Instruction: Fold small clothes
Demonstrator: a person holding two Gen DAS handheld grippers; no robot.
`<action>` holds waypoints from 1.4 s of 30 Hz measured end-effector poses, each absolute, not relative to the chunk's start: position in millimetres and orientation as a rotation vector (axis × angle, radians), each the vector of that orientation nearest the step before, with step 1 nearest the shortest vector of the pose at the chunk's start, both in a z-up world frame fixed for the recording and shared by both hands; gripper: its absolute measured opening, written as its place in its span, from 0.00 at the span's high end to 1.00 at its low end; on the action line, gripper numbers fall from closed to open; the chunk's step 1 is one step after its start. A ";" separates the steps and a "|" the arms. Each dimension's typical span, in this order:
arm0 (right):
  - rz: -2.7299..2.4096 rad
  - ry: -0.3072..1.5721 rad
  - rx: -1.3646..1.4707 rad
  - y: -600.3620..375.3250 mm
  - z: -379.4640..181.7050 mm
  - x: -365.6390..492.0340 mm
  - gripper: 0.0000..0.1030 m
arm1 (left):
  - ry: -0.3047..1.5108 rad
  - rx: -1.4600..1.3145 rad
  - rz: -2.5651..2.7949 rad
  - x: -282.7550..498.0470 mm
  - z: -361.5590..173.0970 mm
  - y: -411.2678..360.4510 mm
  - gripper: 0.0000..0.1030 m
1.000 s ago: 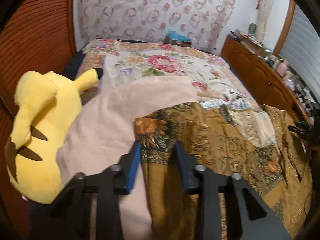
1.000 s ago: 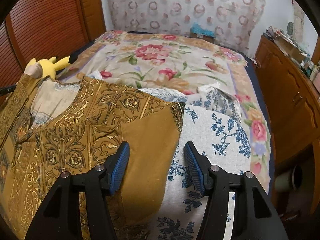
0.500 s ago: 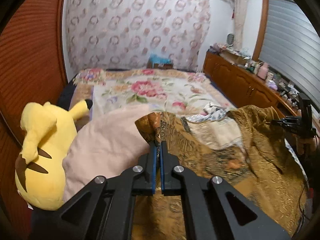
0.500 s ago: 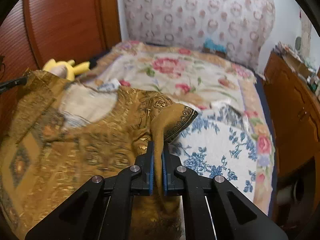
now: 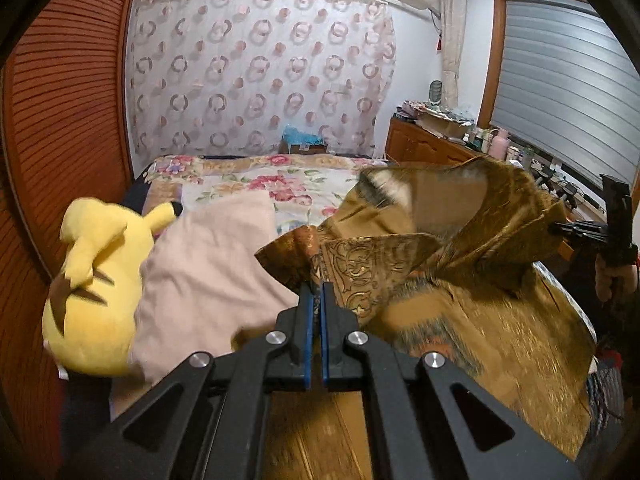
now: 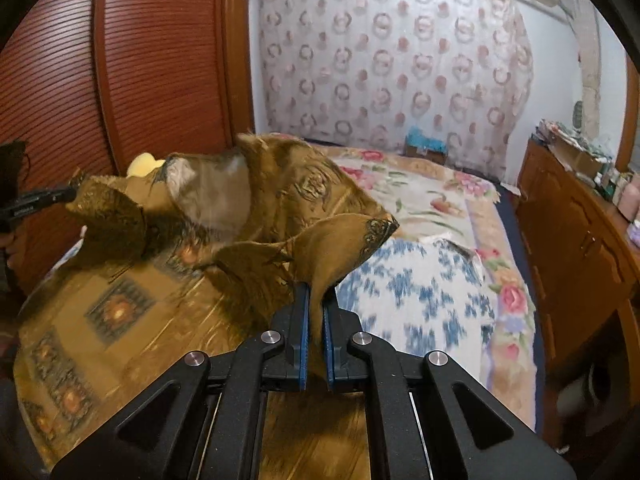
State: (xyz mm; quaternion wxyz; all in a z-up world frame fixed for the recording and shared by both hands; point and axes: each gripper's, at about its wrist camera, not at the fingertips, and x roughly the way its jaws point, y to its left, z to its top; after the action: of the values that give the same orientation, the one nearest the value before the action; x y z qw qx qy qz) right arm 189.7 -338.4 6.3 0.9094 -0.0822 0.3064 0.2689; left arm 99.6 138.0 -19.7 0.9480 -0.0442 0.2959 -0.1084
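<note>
A brown-and-gold patterned garment (image 5: 460, 280) hangs lifted above the bed, stretched between both grippers. My left gripper (image 5: 316, 292) is shut on its left shoulder corner. My right gripper (image 6: 316, 296) is shut on its other shoulder corner; the garment (image 6: 120, 292) sags to the left of it, neckline facing up. Each gripper shows in the other's view: the right gripper (image 5: 580, 230) at the far right, the left gripper (image 6: 44, 198) at the far left.
A yellow plush toy (image 5: 96, 288) and a pink cloth (image 5: 208, 272) lie on the left of the floral bed (image 5: 256, 180). A white, blue-flowered cloth (image 6: 424, 292) lies on the right. A wooden dresser (image 6: 580, 240) stands right, a wooden sliding door (image 6: 120, 80) left.
Both grippers went from open over the flat garment to shut on its shoulder corners. They have since lifted it higher off the bed, and it now billows.
</note>
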 end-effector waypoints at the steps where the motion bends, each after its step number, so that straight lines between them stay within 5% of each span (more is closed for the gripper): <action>1: 0.551 0.631 -0.165 -342.3 4.3 180.1 0.97 | 0.604 -0.097 -0.221 89.7 -23.4 138.5 1.00; 27: 0.491 0.733 -0.121 -411.3 -37.8 45.9 1.00 | 0.619 -0.183 -0.161 -10.9 -55.8 168.3 0.94; 29: 0.485 0.744 -0.138 -413.0 -40.1 45.6 0.95 | 0.616 -0.188 -0.158 -12.7 -56.0 171.1 0.91; 32: 0.441 0.750 -0.150 -421.6 -40.1 50.1 0.90 | 0.601 -0.189 -0.124 -13.3 -52.8 178.4 0.72; 35: 0.387 0.730 -0.154 -433.3 -34.7 54.5 0.77 | 0.584 -0.184 -0.114 -10.2 -46.3 183.1 0.63; 37: 0.360 0.712 -0.152 -436.7 -31.0 61.3 0.57 | 0.578 -0.178 -0.109 -5.8 -44.4 184.9 0.49; 42: 0.346 0.694 -0.146 -427.6 -25.1 86.3 0.46 | 0.608 -0.148 -0.086 17.8 -48.5 185.0 0.45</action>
State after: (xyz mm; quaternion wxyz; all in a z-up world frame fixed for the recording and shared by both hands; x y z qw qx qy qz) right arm 86.3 -427.6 -25.1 0.9232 -0.0709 0.3381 0.1684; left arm 17.8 185.0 -48.5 0.9505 -0.0726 0.2990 -0.0423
